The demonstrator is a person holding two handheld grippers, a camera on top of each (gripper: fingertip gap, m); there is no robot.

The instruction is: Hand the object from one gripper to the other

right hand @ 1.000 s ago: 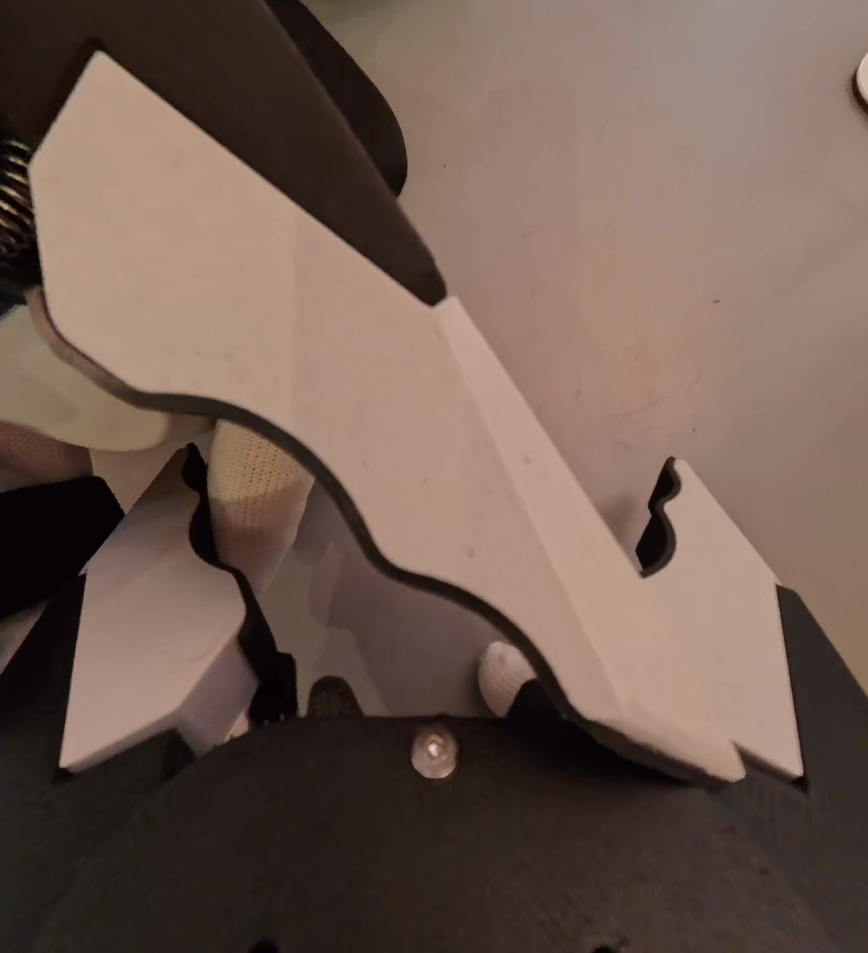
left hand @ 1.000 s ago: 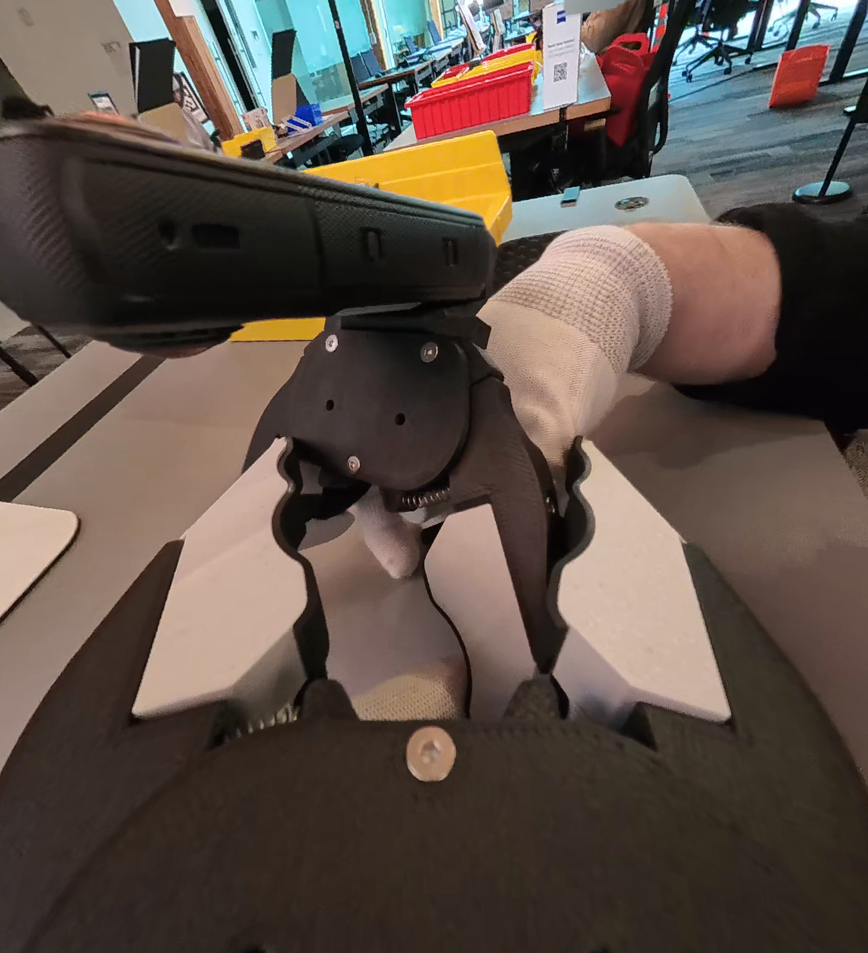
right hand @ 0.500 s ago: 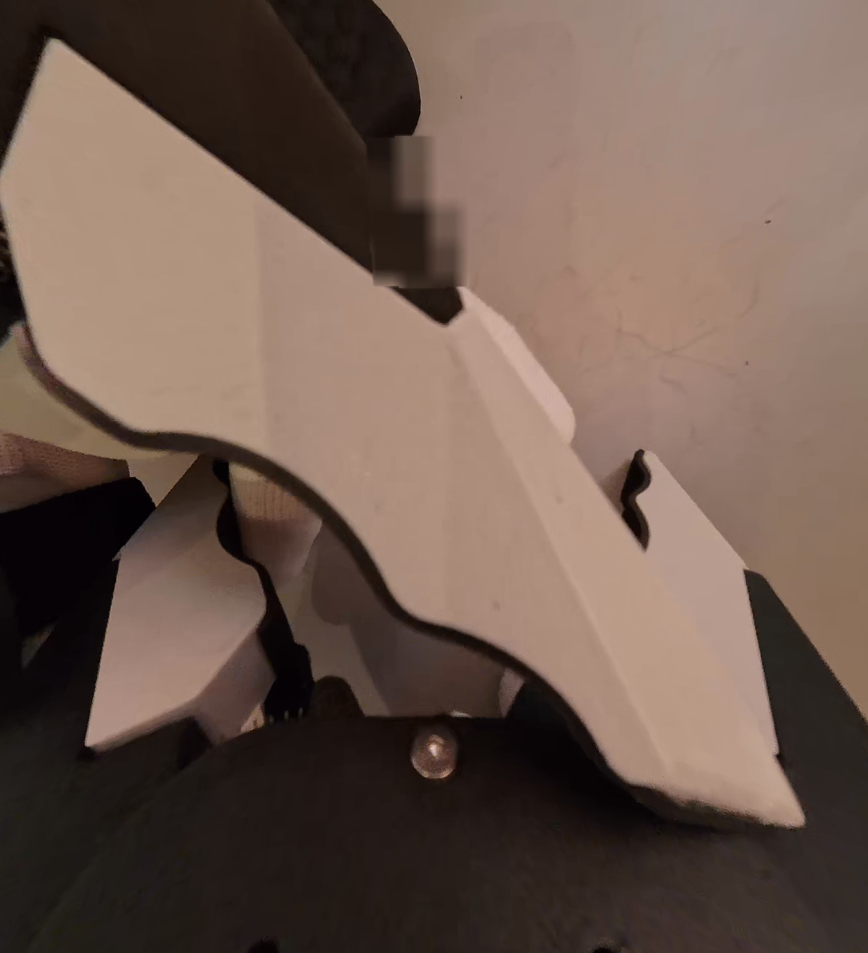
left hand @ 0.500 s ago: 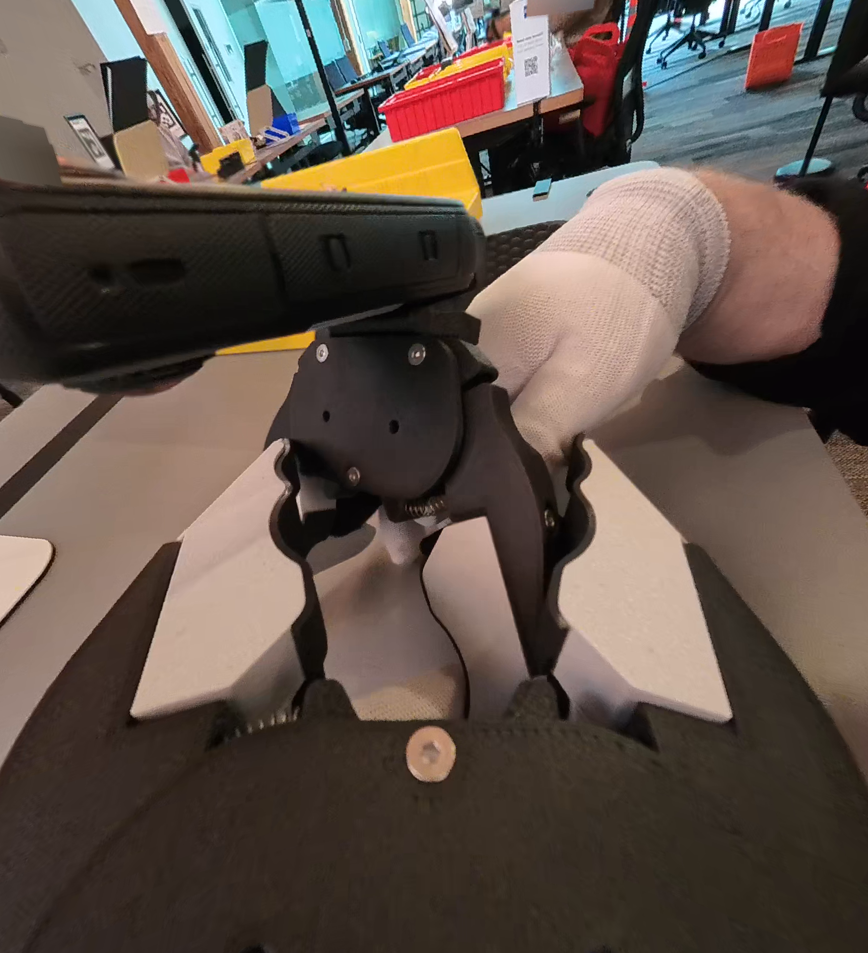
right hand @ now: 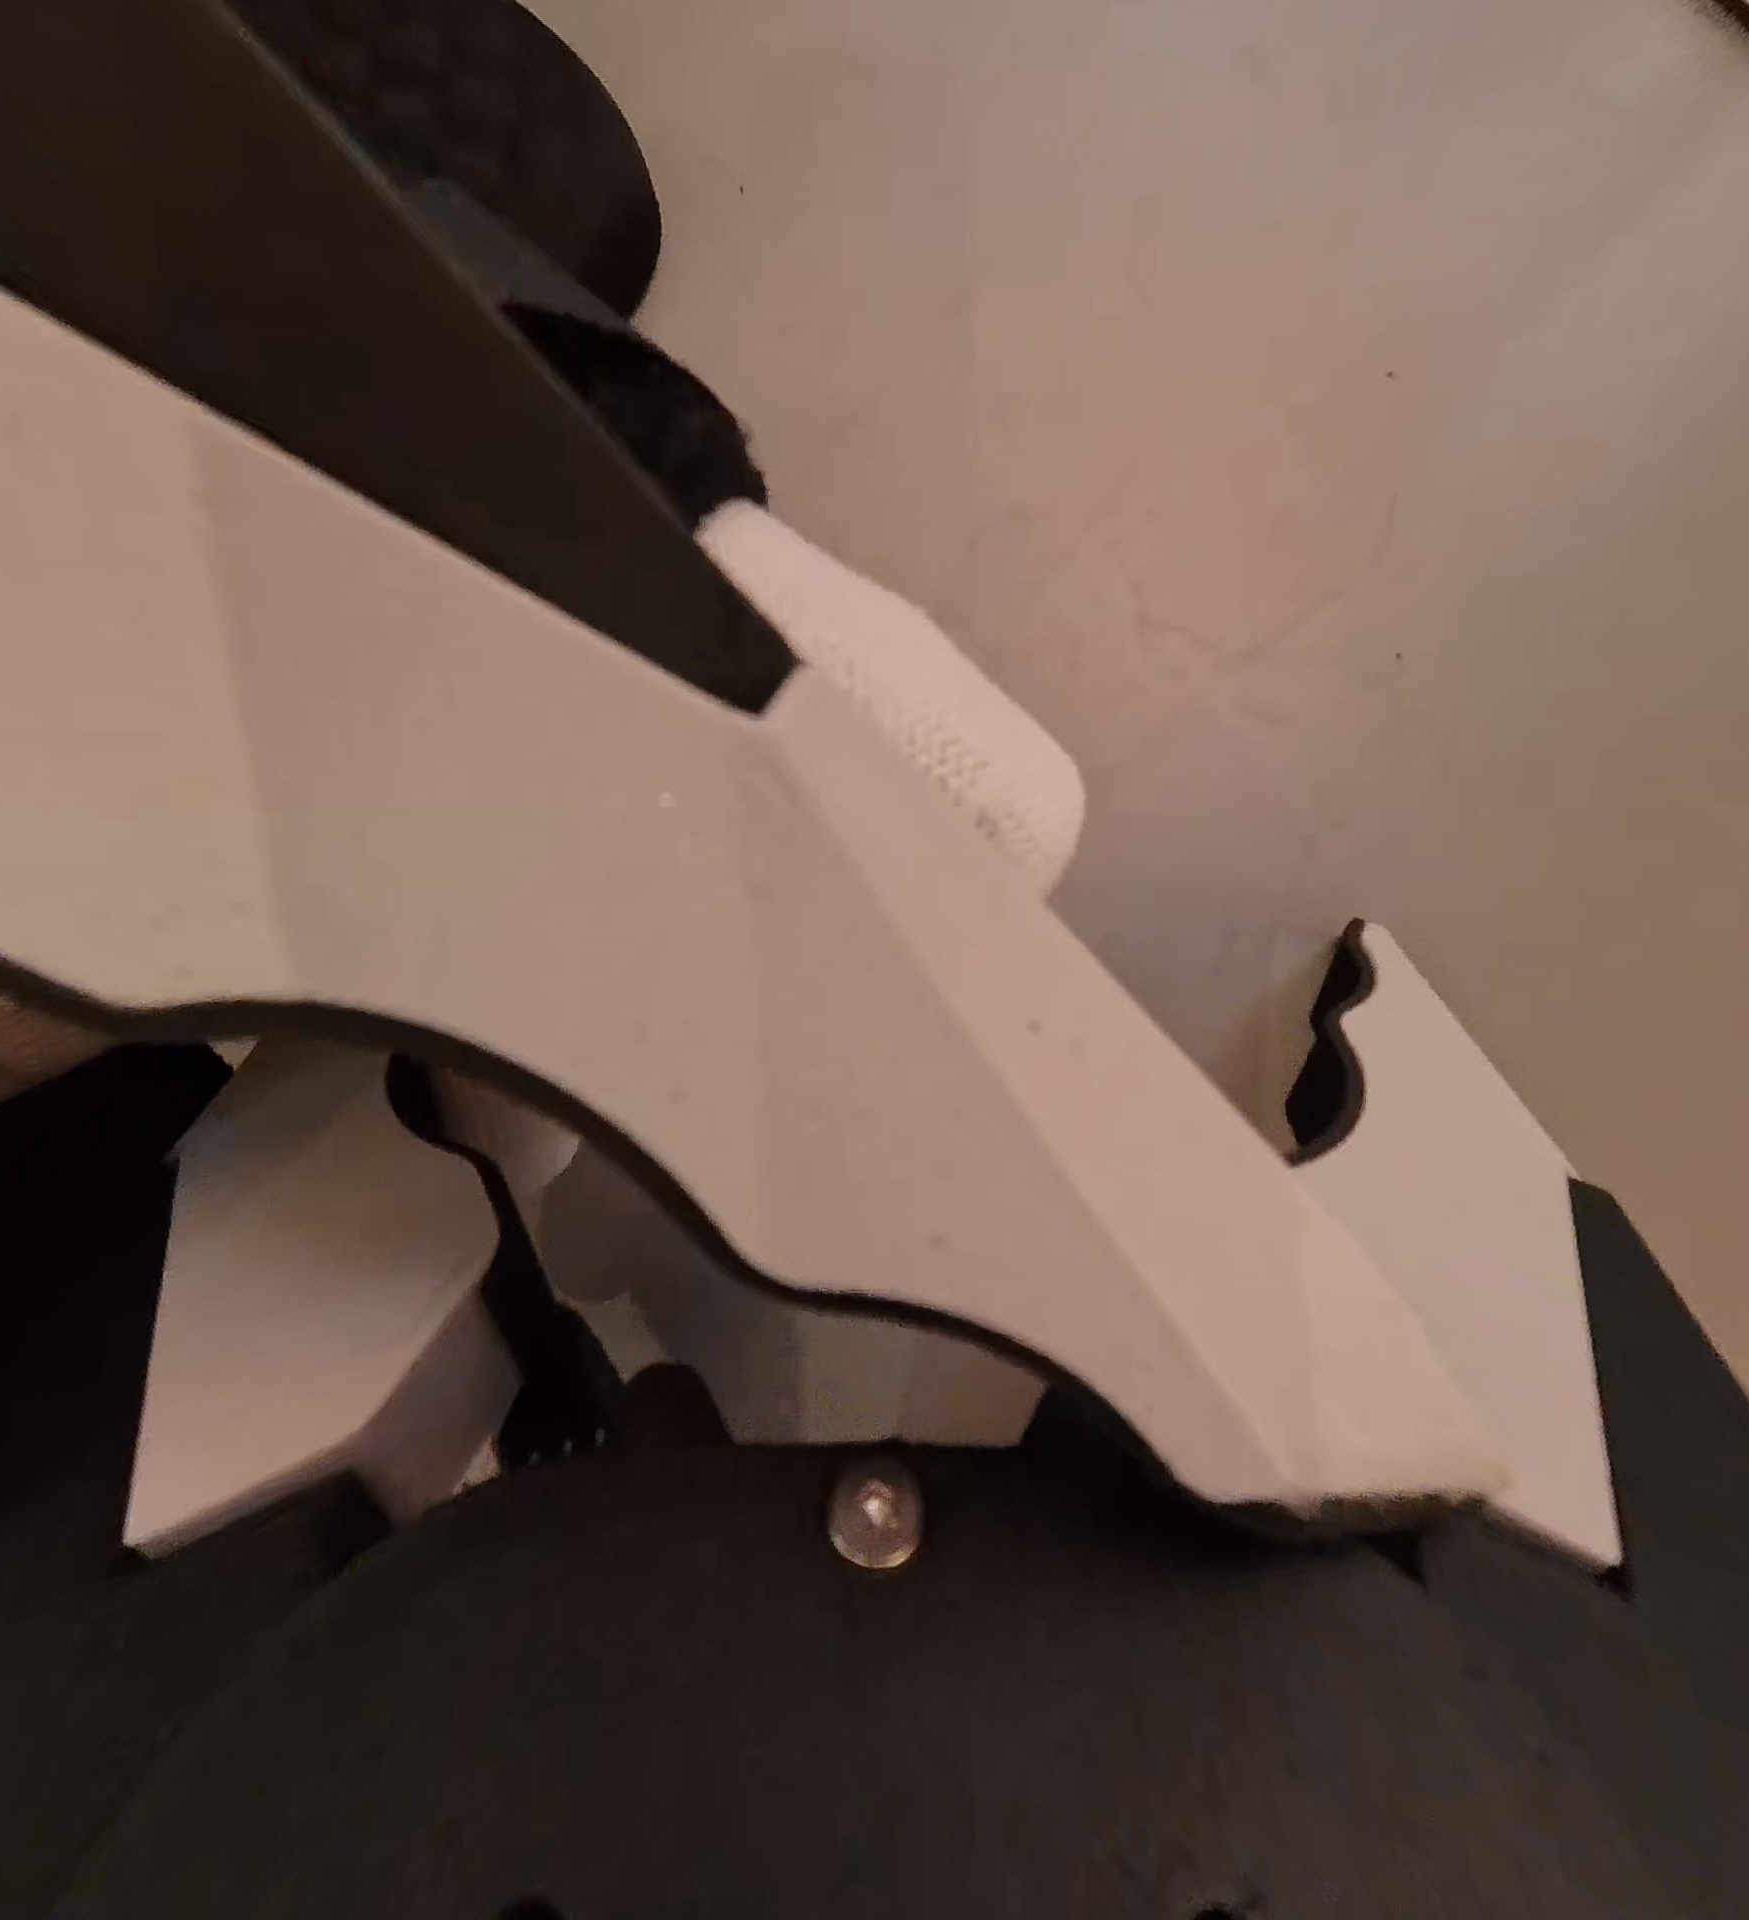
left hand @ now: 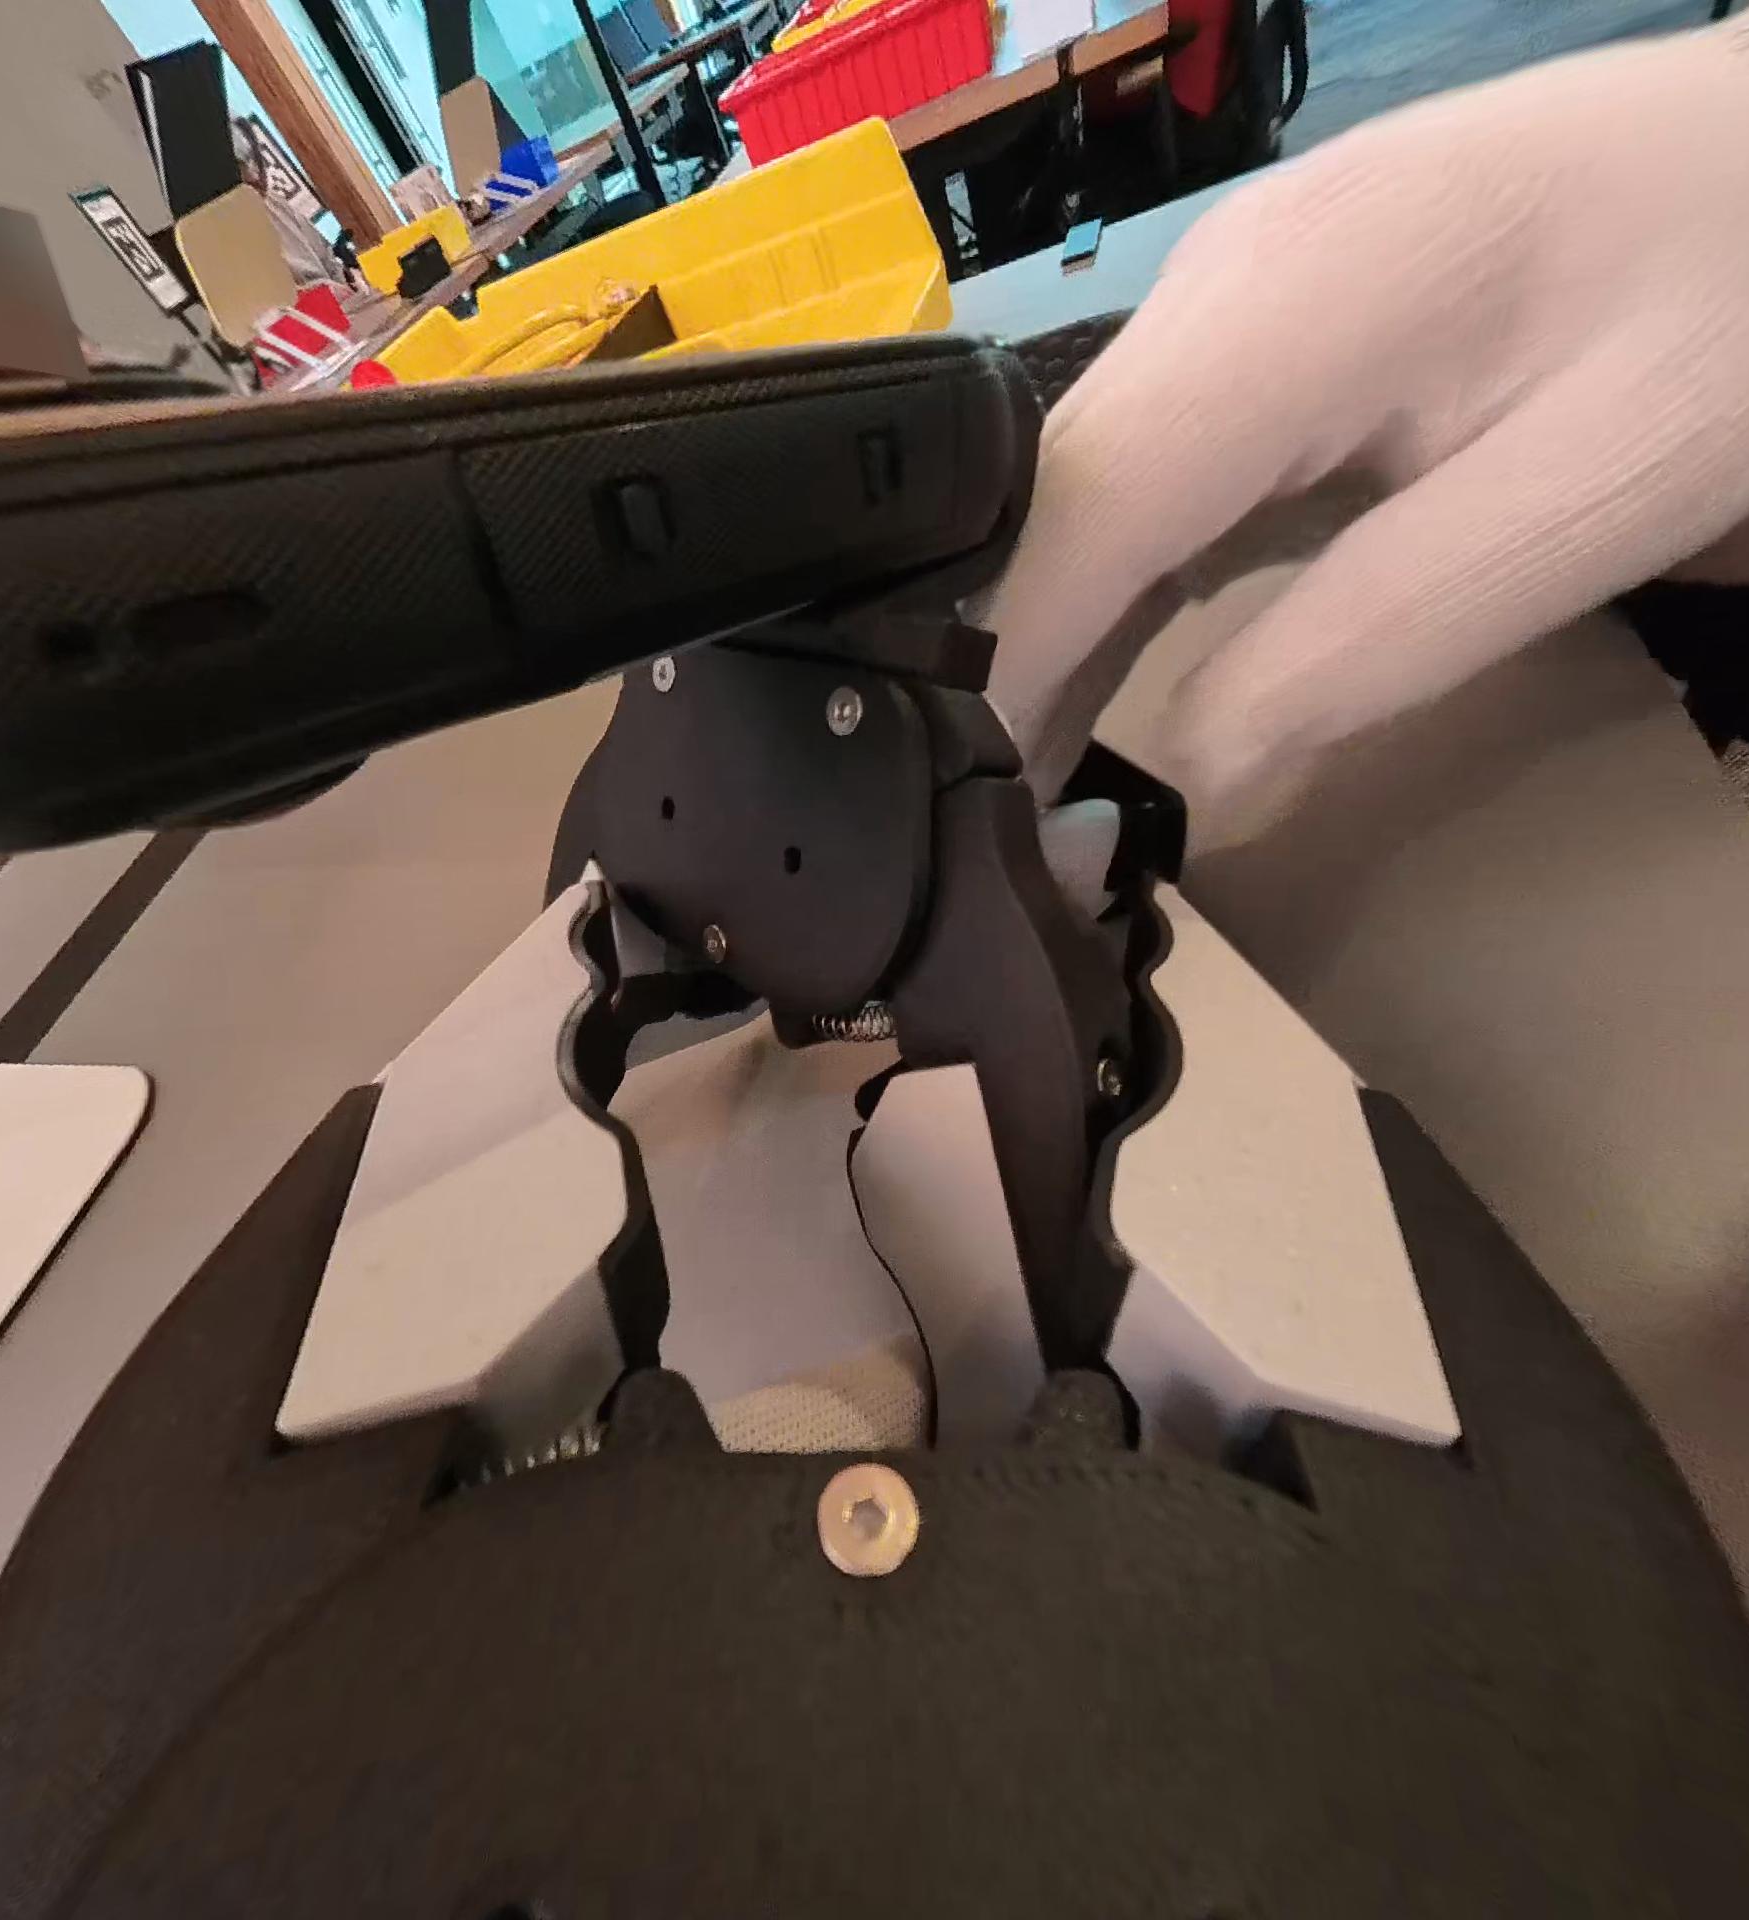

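Observation:
In the left wrist view my left gripper [left hand: 870, 914] is open, with white fingers [left hand: 475, 1205] set wide apart. The right gripper's black body [left hand: 766, 852] faces me, and its fingers reach down between my left jaws. It carries a black phone-like device [left hand: 434, 582] on top, and a white-gloved hand [left hand: 1421, 364] holds it. In the right wrist view my right gripper [right hand: 885, 1003] is open. One white finger of the left gripper [right hand: 537, 831] crosses diagonally between its jaws. A gloved fingertip [right hand: 932, 717] shows behind that finger. I cannot make out any separate object in either gripper.
A grey table [left hand: 330, 935] lies under both grippers and also shows in the right wrist view [right hand: 1369, 416]. A white pad [left hand: 8, 1174] lies at the left. Yellow bins [left hand: 745, 270] and a red bin [left hand: 849, 73] stand on tables behind. Spacing between my two grippers at the tips: around 11 cm.
The right gripper and the gloved hand have come closer and loom larger in the left wrist view. In the right wrist view the left gripper's finger slid lower right, and a gloved fingertip came into view.

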